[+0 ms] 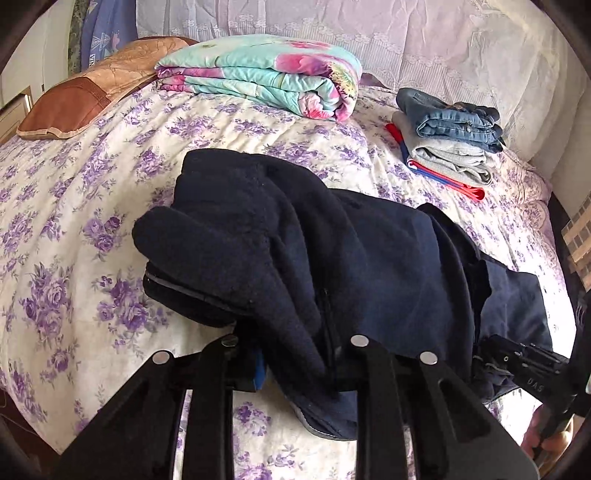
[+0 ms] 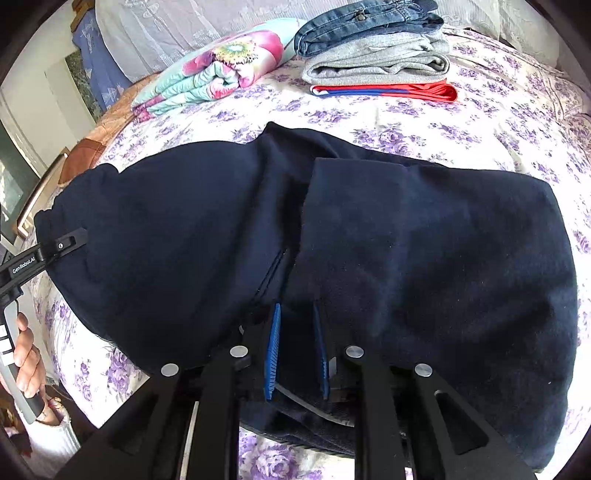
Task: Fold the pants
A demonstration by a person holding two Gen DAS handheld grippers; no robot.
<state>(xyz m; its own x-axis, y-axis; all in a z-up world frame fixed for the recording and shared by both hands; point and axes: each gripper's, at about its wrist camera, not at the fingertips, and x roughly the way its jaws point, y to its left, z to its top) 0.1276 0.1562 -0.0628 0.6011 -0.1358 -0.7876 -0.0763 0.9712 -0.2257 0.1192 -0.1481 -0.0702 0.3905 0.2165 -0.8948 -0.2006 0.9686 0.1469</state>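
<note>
Dark navy fleece-lined pants (image 1: 332, 243) lie bunched on the floral bedspread (image 1: 74, 206), waistband folded back so the fuzzy lining shows. My left gripper (image 1: 295, 369) is shut on the near edge of the pants; one blue pad (image 1: 259, 369) peeks out beside the cloth. In the right wrist view the pants (image 2: 406, 240) spread wide across the bed. My right gripper (image 2: 297, 350) pinches a fold of the pants between its blue pads (image 2: 272, 354). The left gripper also shows at the left edge of that view (image 2: 62, 245), clamped on the waistband.
A folded floral quilt (image 1: 266, 74) and a brown pillow (image 1: 74, 103) lie at the back of the bed. A stack of folded jeans (image 1: 454, 114), grey pants and a red garment sits at the back right. Lace curtain (image 1: 369, 33) behind. The bed edge runs along the right.
</note>
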